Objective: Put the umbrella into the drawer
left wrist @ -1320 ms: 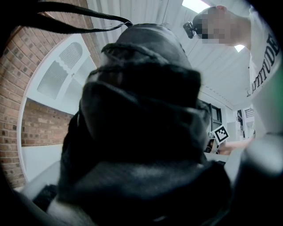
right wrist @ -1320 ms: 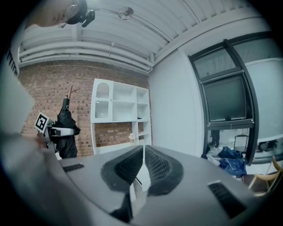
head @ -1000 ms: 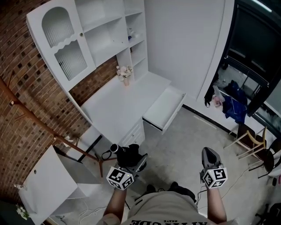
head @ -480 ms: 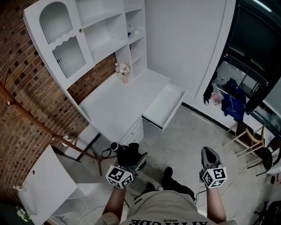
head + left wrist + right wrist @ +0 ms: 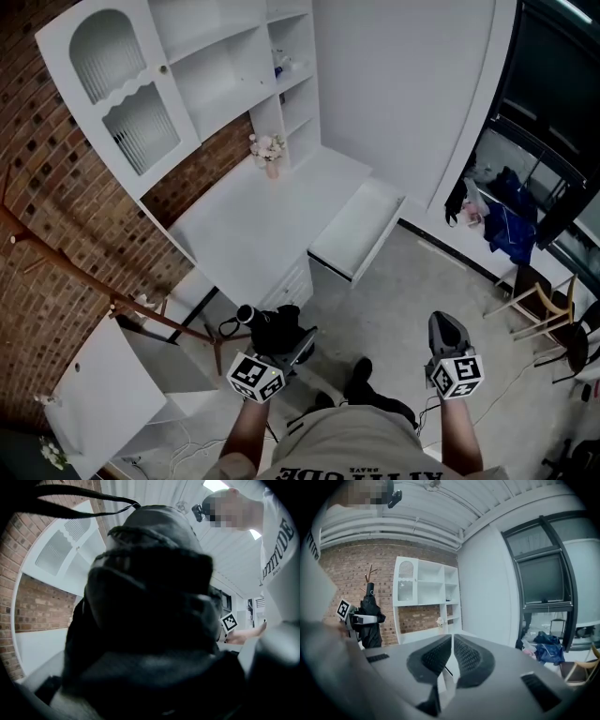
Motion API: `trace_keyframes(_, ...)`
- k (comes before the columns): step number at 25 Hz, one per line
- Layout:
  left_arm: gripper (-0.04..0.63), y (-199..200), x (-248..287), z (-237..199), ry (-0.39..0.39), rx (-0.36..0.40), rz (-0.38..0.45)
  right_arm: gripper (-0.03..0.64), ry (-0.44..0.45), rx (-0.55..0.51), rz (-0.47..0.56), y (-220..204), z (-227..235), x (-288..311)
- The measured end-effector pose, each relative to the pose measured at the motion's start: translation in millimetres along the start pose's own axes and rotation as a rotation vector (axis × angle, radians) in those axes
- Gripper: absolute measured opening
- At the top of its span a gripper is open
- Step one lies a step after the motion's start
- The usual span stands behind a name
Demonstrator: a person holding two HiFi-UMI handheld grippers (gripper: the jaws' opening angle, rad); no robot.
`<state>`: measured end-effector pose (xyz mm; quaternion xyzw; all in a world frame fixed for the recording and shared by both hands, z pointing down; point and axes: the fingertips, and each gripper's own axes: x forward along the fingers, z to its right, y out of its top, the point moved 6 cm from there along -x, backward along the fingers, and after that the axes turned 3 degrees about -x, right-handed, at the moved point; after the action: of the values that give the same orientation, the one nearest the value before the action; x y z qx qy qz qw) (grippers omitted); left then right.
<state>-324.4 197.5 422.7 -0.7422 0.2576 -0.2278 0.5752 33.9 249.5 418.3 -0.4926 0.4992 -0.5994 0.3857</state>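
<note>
Drawer (image 5: 361, 225) stuck out right of the tabletop (image 5: 248, 234), shelves (image 5: 234, 75) behind it, flowers (image 5: 270, 150) on its back edge, umbrella (image 5: 274, 330) out front.

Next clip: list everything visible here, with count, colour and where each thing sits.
umbrella: one, black, folded, clamped in the left gripper
desk: one, white, centre
drawer: one, white, pulled open at the desk's right side
shelf unit: one, white, above the desk
flower vase: one, pale, at the back of the desk
coat rack: one, brown wood, left of the desk
chair: one, wooden, far right
clothes: one heap, blue, beyond the chair
left gripper: one, shut on the umbrella
right gripper: one, jaws together, empty
</note>
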Motion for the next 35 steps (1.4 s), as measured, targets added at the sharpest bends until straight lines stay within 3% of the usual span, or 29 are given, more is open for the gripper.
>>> trace_keyframes(22,0.275,7,145,-21,0.065,-0.005,-0.013,0.035,0.150,0.028,-0.008,10,115,134)
trace_keyframes(35,0.275,-6,207,-23,0.078,-0.022,-0.061,0.035,0.149,0.048,-0.039,1,166,157)
